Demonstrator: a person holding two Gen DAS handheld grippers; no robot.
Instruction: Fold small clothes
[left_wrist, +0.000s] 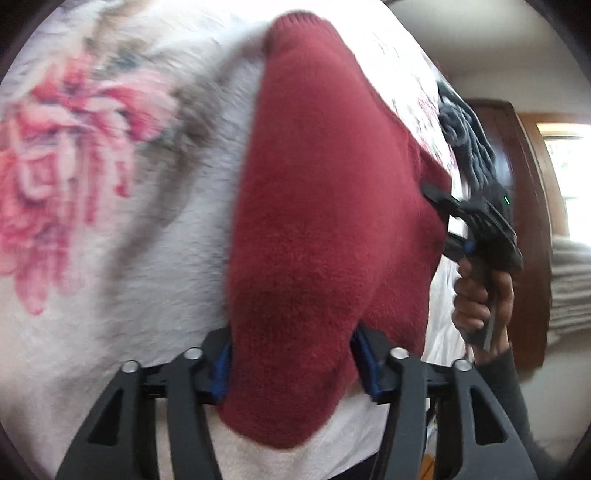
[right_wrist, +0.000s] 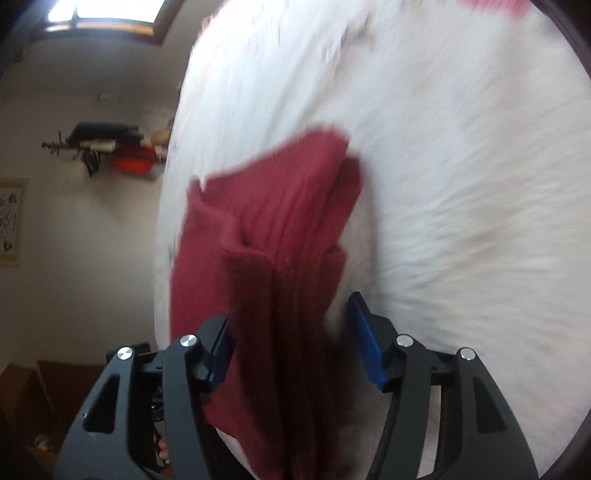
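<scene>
Hand-held gripper left pinches one end of my red sock; hand-held gripper right pinches its far edge, above the blanket. Mid-fold, I judge; next, bring ends together.

1 dark red knit garment, 1 grey knit piece past it, 1 white floral blanket, 2 tongs, left tongs and right tongs.

A white fleecy blanket with pink flowers carries the dark-red garment and dark-grey clothes.
</scene>
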